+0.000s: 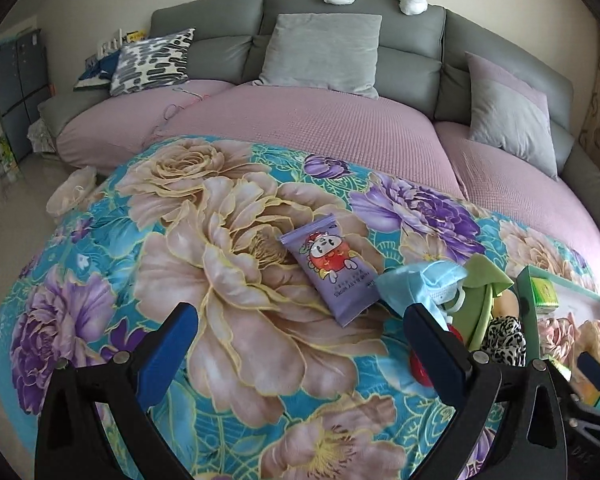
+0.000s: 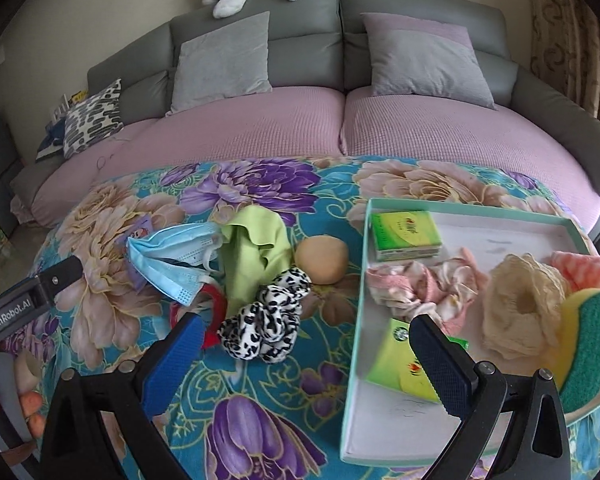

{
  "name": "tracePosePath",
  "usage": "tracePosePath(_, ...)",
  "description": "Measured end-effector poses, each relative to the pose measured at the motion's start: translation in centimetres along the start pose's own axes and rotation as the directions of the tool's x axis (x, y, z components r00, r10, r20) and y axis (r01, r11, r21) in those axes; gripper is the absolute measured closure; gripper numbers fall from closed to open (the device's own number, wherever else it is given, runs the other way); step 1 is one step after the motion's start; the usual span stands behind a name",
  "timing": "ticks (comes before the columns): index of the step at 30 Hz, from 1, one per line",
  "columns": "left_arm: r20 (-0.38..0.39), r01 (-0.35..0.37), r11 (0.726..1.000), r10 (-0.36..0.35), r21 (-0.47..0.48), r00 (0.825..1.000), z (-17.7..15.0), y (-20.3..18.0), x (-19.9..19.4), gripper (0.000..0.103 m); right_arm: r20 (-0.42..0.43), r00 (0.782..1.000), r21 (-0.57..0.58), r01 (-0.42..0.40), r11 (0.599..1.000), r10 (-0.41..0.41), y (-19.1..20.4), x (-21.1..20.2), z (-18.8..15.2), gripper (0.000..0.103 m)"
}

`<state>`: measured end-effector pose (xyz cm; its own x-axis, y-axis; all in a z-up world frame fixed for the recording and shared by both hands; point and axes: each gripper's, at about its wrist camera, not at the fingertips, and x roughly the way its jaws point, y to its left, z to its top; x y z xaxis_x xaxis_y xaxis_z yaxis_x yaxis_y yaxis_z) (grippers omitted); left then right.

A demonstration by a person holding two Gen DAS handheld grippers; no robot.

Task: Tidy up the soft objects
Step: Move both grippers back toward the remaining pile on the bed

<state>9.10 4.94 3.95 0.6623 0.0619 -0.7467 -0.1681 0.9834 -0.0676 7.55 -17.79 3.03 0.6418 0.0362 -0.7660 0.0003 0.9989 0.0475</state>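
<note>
A purple wipes pack (image 1: 331, 270) with a cartoon figure lies flat on the floral blanket, far left of the loose pile. Right of it sits a crumpled blue face mask (image 2: 172, 262), touching a rumpled green cloth (image 2: 252, 256). A black-and-white leopard scrunchie (image 2: 266, 322) lies near the cloth, with a tan ball (image 2: 321, 260) just right. The pale green tray (image 2: 356, 300) on the right holds two green tissue packs (image 2: 406, 234), a pink scrunchie (image 2: 420, 288), a cream scrunchie (image 2: 520, 304) and a yellow-green sponge (image 2: 592, 344).
</note>
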Motion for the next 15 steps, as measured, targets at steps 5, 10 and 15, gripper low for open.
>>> tracePosePath(5,-0.024,0.064,0.998,-0.063,0.017,0.998,0.7,-0.9,1.5,0.001,-0.021,0.999,-0.015,0.029,0.999,-0.029,0.6,1.3,0.4,0.000)
tracePosePath(10,-0.061,0.124,0.992,-0.122,0.027,0.991,1.0,-2.2,3.1,0.001,-0.033,0.998,-0.027,0.049,0.998,-0.050,0.7,2.2,0.8,0.000)
tracePosePath(15,-0.071,0.165,0.986,-0.163,0.021,0.984,1.2,-3.2,4.4,0.001,-0.042,0.997,-0.038,0.064,0.997,-0.066,0.6,2.8,1.1,0.000)
